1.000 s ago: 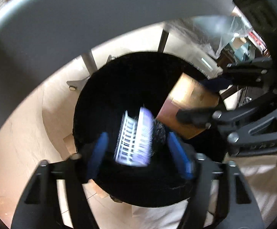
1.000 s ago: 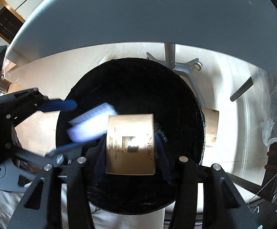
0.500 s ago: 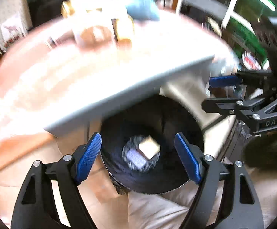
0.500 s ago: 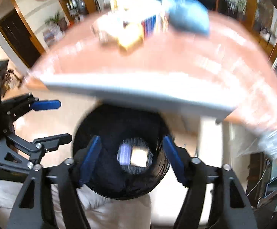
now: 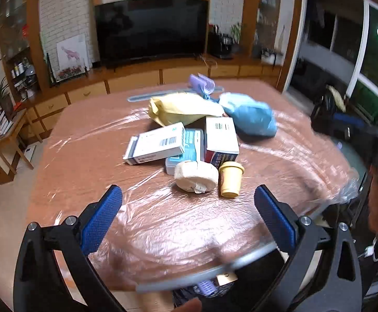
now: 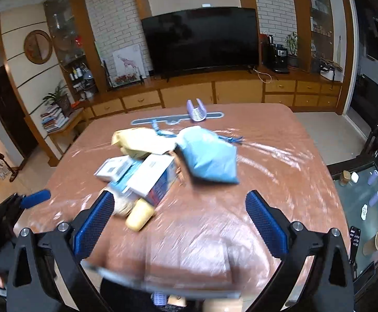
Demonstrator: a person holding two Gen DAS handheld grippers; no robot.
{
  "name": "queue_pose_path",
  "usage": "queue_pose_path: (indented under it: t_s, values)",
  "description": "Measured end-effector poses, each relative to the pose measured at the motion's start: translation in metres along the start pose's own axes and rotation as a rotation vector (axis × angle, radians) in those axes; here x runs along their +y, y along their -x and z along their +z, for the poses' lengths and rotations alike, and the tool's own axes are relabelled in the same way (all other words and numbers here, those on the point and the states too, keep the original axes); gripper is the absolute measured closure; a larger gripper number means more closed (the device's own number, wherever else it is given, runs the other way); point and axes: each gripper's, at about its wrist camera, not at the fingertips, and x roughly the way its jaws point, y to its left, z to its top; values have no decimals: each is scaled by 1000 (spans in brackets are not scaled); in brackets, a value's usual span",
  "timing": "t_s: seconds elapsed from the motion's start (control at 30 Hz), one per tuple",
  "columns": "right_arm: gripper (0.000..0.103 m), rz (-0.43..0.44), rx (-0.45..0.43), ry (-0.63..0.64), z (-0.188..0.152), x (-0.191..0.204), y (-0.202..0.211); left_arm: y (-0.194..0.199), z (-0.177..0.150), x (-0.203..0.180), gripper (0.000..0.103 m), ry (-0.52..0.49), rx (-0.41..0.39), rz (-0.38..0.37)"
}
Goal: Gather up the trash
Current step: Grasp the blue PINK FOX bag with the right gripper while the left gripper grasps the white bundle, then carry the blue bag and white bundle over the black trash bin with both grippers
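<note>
Left gripper [image 5: 187, 219]: jaws spread wide with nothing between the blue pads, held over the near edge of the table; its blue fingertip also shows at 9 o'clock in the right wrist view.
Table [image 5: 84, 161]: brown top under crinkled clear plastic film, filling the middle of both views.
White box with barcode [image 5: 155, 143]: at about 11 o'clock from the left gripper, lying flat, its right end overlapping the light blue box.
Light blue box [image 5: 189, 150]: flat, wedged between the two white boxes, touching both.
Cream tape roll [image 5: 196, 176]: at 12 o'clock from the left gripper, nearest of the pile, touching the light blue box and just beside the cup.
Small yellow cup [image 5: 231, 179]: upright in the left wrist view, at 1 o'clock from the left gripper, just in front of the red-sided box.
White box with red side [image 5: 221, 140]: behind the cup, running away from the camera toward the bags.
Yellow bag [image 5: 181, 109]: crumpled, at the far side of the pile, lying over the back ends of the boxes.
Blue bag [image 5: 248, 117]: at 1 o'clock in the pile, touching the yellow bag's right end.
Purple comb-like piece [image 5: 202, 84]: at 12 o'clock on the far edge, on a long grey strip.
Bin contents: a purple ribbed item [image 5: 205, 284] and a tan box peek out under the table's near edge at 6 o'clock.
Right gripper [image 6: 179, 219]: jaws spread wide and holding nothing, over the near table edge; the pile lies at its 11 o'clock, blurred.
</note>
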Motion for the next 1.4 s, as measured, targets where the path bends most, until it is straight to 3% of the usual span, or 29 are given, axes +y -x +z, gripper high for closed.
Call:
queue_pose_path:
  t_s: [0.33,0.43,0.6,0.73,0.83,0.97,1.07,1.13,1.2,1.4]
  values:
    - [4,-57,120,-24,38,-29,-93,-64,5,5,3,24,110,-45]
    - [4,-33,182,-42,42,-39,-123,-75,5,5,7,21,139,-60]
    - [4,-20,258,-78,44,-51,-157,-90,10,17,13,80,162,-148]
    - [3,50,327,-159,40,-63,-179,-99,12,25,17,117,187,-226]
    - [4,65,318,-161,39,-62,-181,-103,12,31,28,149,198,-291]
    - [4,73,312,-151,38,-60,-181,-100,10,36,39,150,195,-295]
    - [11,53,297,-126,37,-55,-178,-98,8,33,41,123,189,-276]
    - [26,31,292,-98,36,-50,-178,-96,6,28,51,83,185,-253]
    - [32,32,294,-82,37,-47,-177,-96,6,25,51,61,181,-244]
    - [37,48,267,-82,37,-45,-162,-91,3,24,51,45,171,-231]
